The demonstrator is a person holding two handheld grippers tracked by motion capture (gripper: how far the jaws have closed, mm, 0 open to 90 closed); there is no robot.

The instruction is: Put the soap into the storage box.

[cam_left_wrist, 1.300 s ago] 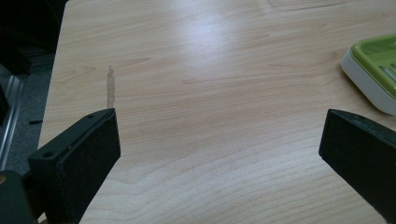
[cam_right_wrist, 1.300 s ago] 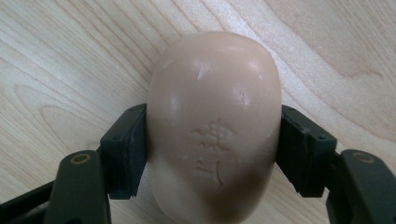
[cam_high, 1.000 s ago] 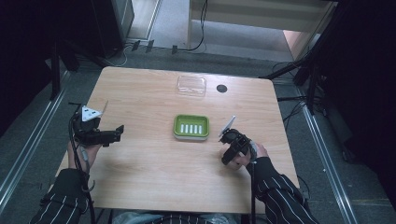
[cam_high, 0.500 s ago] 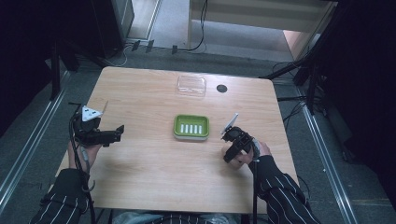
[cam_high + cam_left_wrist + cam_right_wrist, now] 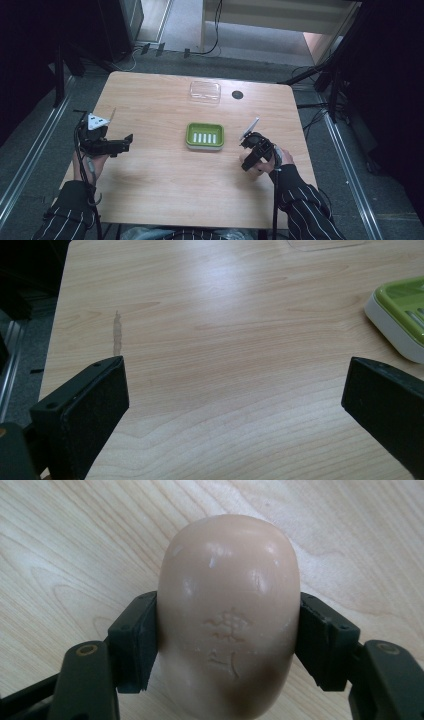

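Note:
A pale peach bar of soap (image 5: 230, 610) with a stamped mark sits between my right gripper's jaws, which press on both its sides just above the wood. That right gripper (image 5: 248, 161) is right of a green soap dish (image 5: 205, 135) with white ridges, at the table's middle. My left gripper (image 5: 125, 143) hovers near the table's left edge, jaws wide apart with nothing between them. In the left gripper view the soap dish (image 5: 400, 315) lies at the right edge, beyond my left gripper (image 5: 235, 405).
A clear plastic lid (image 5: 205, 91) lies at the table's far side, with a small black disc (image 5: 237, 94) to its right. The wooden table (image 5: 165, 180) has bare surface in front. Metal rails and cables run along the floor on both sides.
The right gripper has shifted slightly nearer and to the right with the soap. The left gripper has stayed in place.

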